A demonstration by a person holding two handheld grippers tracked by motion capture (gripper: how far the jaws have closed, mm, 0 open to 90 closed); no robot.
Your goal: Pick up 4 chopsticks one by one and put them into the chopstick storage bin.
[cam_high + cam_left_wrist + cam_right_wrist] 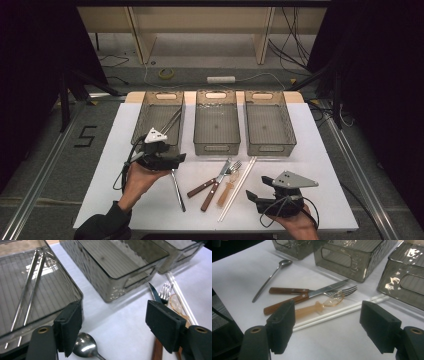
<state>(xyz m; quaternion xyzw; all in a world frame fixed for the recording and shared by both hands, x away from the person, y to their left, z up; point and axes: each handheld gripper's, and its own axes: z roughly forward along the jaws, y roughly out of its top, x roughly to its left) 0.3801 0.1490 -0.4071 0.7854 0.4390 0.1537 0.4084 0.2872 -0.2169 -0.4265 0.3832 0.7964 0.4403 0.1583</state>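
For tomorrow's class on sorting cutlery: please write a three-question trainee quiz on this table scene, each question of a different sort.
1. True or false: the left bin already holds metal chopsticks.
2. Which item lies nearest the left gripper? A) metal spoon B) white chopsticks C) amber plastic spoon
3. Fill in: the knife and fork both have ____ handles.

Key:
1. True; the pair lies inside that bin, while the middle bin shows nothing inside.
2. A; the spoon bowl sits just below the open jaws.
3. Wooden.
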